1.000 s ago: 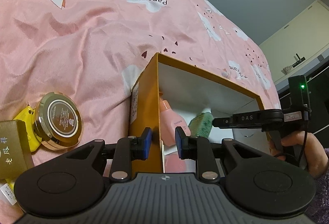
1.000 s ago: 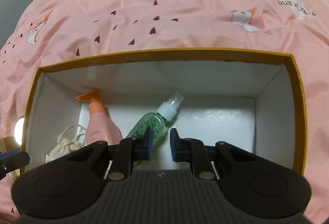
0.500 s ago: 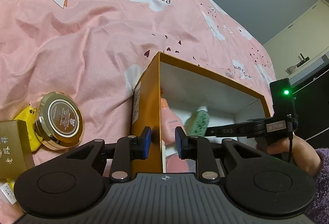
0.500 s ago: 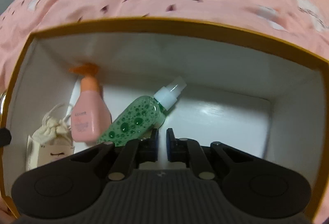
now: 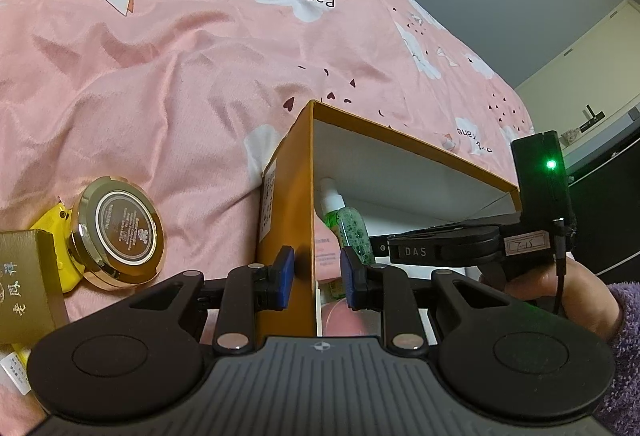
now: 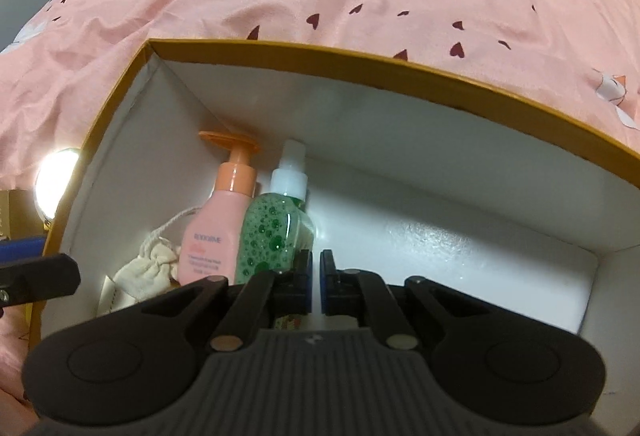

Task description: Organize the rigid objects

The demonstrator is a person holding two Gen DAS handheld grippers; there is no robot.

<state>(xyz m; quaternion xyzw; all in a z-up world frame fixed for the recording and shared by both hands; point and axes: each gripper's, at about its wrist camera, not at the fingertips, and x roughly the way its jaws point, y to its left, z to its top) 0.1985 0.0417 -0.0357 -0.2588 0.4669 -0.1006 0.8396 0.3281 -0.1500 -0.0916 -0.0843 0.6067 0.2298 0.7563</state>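
Observation:
An orange box with white inside (image 5: 286, 220) (image 6: 360, 60) sits on the pink bedspread. In it a pink pump bottle (image 6: 218, 224) and a green spray bottle (image 6: 280, 224) (image 5: 350, 228) lie side by side at the left, next to a small cream drawstring pouch (image 6: 146, 272). My left gripper (image 5: 316, 272) straddles the box's near left wall, one finger outside and one inside, with a visible gap. My right gripper (image 6: 316, 276) is inside the box, jaws nearly closed and empty, just right of the green bottle's base.
Left of the box lie a round gold-rimmed tin (image 5: 118, 232), a yellow object (image 5: 52, 236) under it and a gold carton (image 5: 24, 280). The right half of the box floor (image 6: 460, 256) is bare. A dark cabinet (image 5: 608, 220) stands at far right.
The green bottle swung from leaning diagonally to lying parallel beside the pink bottle. My right gripper's jaws narrowed and pushed left against it. My left gripper stayed on the wall.

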